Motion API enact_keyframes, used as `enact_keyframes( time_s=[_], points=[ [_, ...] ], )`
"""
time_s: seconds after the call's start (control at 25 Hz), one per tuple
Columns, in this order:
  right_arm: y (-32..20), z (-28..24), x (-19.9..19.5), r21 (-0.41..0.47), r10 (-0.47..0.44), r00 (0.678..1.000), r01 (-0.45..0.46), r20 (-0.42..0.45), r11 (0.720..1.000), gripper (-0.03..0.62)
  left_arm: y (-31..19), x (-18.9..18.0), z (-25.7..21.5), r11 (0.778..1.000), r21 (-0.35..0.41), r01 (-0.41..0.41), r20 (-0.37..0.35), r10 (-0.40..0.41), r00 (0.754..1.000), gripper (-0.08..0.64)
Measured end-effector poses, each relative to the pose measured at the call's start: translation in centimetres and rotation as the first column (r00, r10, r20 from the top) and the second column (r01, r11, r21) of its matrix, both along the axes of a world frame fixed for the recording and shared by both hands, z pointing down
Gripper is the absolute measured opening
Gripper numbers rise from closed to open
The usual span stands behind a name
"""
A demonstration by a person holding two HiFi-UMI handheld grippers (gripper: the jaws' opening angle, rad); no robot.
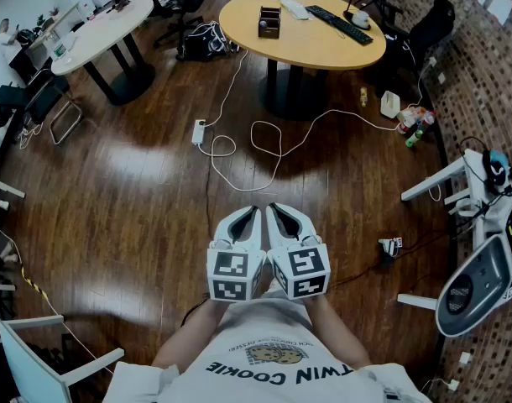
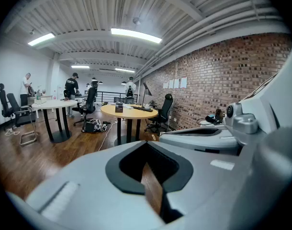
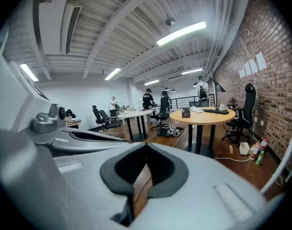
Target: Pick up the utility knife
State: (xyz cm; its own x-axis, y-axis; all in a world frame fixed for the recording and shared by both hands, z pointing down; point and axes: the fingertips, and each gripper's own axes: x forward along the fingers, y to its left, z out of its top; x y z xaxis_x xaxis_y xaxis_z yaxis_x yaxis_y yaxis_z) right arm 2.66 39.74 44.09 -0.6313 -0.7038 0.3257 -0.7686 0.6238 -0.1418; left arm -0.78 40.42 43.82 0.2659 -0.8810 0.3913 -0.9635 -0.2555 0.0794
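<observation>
We hold the left gripper [image 1: 246, 215] and the right gripper [image 1: 278, 213] side by side just in front of our chest, both tipped a little downward over the bare wooden floor [image 1: 130, 217]. Each gripper's own view shows its jaws pressed together at the tips with nothing between them; only a sliver of floor shows through the dark hollow behind the tips.

We cannot make out the utility knife anywhere in these views. The likeliest place, we judge, is the round yellow tabletop [image 1: 323, 50] at about 12 to 1 o'clock from us and well apart. It carries a keyboard [image 1: 338, 23], a small dark box [image 1: 269, 22] and a few pale items too small to name. A white tabletop [image 1: 105, 25] stands at about 11 o'clock.

We expect the knife to be light, stiff and slim, with a smooth plastic or metal body that could slip or pivot under a careless pinch. We judge the best hold to be across the two flat sides near the middle of the handle, well away from the blade end. Lying flat, it offers little height, so the jaws would need to spread and come down low around it.
</observation>
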Motion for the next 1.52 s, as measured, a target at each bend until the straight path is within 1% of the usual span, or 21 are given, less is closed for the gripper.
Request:
enact_keyframes(
  time_s=[0.28,0.44,0.64,0.76,0.96,1.08,1.24,1.4,1.52],
  points=[
    [-2.1,-0.6,3.6,0.022,0.003,1.0,-0.003,0.012,1.0,0.002,-1.6,3.6,0.1,1.0,0.021,-0.013,0.053,0.011,0.999,0.006],
    [-3.1,-0.7,5.4,0.032,0.006,1.0,-0.006,0.025,0.999,0.002,-2.7,5.3,-0.3,0.999,0.034,-0.018,0.068,0.016,0.998,0.006],
    [-4.9,-0.4,6.6,0.037,0.0,0.999,-0.001,0.032,0.999,0.002,-4.8,6.2,-0.9,0.999,0.051,0.002,0.036,-0.004,0.999,0.006],
    [-6.7,-0.2,6.5,0.044,-0.004,1.0,0.003,0.031,0.999,0.002,-6.6,6.2,-0.6,0.998,0.063,-0.003,0.042,0.0,0.999,0.006],
    [-10.2,0.3,5.2,0.046,-0.012,1.0,0.011,0.019,0.999,0.002,-10.3,5.1,0.2,0.998,0.061,-0.001,0.033,-0.001,0.999,0.006],
    [-13.1,0.7,4.1,0.037,-0.003,1.0,0.003,0.008,0.999,0.002,-13.2,4.1,0.6,0.999,0.052,-0.016,0.027,0.015,1.0,0.006],
    [-17.4,0.6,1.9,0.028,0.023,1.0,-0.023,-0.008,0.999,0.002,-17.6,2.0,0.7,0.998,0.039,-0.044,0.015,0.043,0.999,0.006],
    [-21.8,0.5,-0.7,0.014,0.048,0.998,-0.048,-0.028,0.999,0.002,-22.5,-0.5,0.2,0.996,0.042,-0.074,-0.006,0.074,0.997,0.006],
    [-25.1,0.7,-2.5,0.005,0.074,0.996,-0.073,-0.051,0.997,0.002,-25.8,-2.3,0.7,0.995,0.014,-0.104,-0.044,0.104,0.994,0.006]
  ],
)
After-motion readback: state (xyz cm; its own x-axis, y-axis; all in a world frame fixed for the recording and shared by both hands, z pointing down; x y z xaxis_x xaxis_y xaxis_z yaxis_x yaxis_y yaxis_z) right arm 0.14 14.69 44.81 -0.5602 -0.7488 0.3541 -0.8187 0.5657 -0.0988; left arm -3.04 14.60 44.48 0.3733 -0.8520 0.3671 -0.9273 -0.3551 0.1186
